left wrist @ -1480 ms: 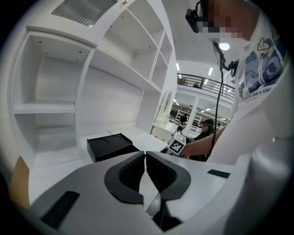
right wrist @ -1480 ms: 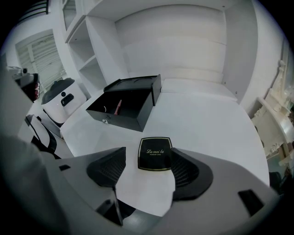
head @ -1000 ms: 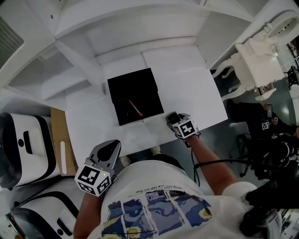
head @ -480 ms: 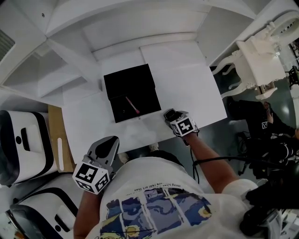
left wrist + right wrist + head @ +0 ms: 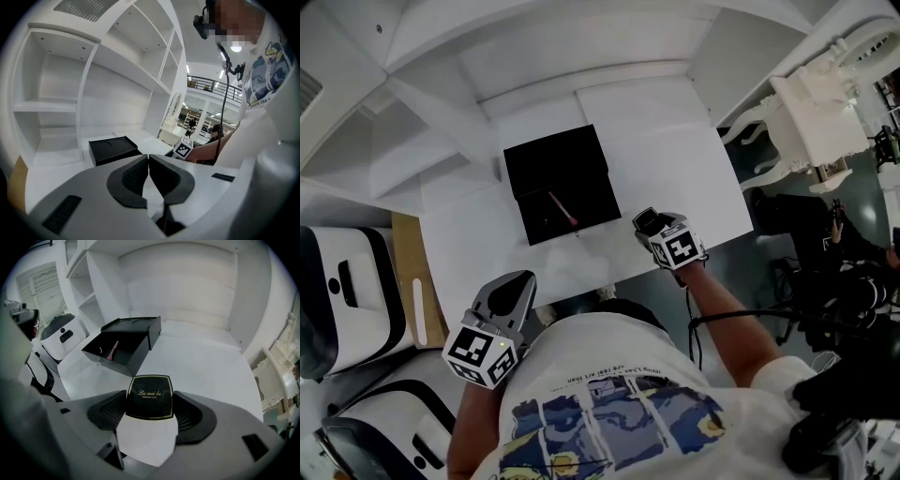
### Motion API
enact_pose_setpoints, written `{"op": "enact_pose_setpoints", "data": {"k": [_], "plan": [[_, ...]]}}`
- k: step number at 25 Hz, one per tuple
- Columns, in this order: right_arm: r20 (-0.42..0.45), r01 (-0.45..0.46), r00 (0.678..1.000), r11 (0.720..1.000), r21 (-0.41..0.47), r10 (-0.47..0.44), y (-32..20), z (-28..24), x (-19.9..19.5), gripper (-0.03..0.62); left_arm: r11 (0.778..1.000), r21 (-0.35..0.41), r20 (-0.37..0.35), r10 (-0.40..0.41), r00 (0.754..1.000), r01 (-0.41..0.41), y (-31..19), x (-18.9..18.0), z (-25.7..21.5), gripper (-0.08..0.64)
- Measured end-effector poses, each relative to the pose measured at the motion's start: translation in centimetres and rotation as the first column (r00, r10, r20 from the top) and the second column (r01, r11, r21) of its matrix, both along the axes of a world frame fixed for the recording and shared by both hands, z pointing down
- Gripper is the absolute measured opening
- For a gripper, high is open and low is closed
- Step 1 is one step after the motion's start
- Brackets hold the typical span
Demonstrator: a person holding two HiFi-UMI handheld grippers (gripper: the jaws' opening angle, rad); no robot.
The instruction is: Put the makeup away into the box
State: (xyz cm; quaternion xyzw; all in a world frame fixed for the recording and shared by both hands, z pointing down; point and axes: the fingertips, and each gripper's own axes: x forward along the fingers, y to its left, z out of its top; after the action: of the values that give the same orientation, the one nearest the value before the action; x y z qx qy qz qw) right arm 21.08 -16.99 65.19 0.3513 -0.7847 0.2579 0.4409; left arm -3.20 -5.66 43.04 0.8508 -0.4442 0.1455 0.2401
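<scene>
An open black box (image 5: 572,195) (image 5: 123,347) with its lid (image 5: 554,157) (image 5: 112,147) folded back sits on the white desk (image 5: 675,159). A pink makeup stick (image 5: 562,210) (image 5: 113,351) lies inside it. My right gripper (image 5: 150,408) (image 5: 651,225) is shut on a black powder compact (image 5: 150,397) with gold lettering, held above the desk's front edge, to the right of the box. My left gripper (image 5: 148,169) (image 5: 510,298) is shut with nothing in it, hanging low at the desk's near left corner.
White shelves (image 5: 56,108) rise behind and to the left of the desk. White and black machines (image 5: 342,295) and a brown board (image 5: 412,281) stand to the left. An ornate white table (image 5: 825,112) is at the right.
The right gripper with the compact has shifted slightly rightward, away from the box. The left gripper stays low and shut.
</scene>
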Motion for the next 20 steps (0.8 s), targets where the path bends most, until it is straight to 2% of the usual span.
{"op": "enact_pose_setpoints", "data": {"k": [10, 20], "plan": [[0.027, -0.012, 1.000, 0.999, 0.048, 0.011, -1.6, -4.7, -1.3, 0.327, 1.000, 0.002, -0.026, 0.012, 1.000, -0.012, 0.3, -1.2, 0.1, 0.015], [0.053, 0.018, 0.998, 0.999, 0.047, -0.021, -3.0, -5.9, -5.9, 0.327, 1.000, 0.018, -0.044, -0.008, 0.999, 0.009, 1.1, -3.5, 0.3, 0.015]]}}
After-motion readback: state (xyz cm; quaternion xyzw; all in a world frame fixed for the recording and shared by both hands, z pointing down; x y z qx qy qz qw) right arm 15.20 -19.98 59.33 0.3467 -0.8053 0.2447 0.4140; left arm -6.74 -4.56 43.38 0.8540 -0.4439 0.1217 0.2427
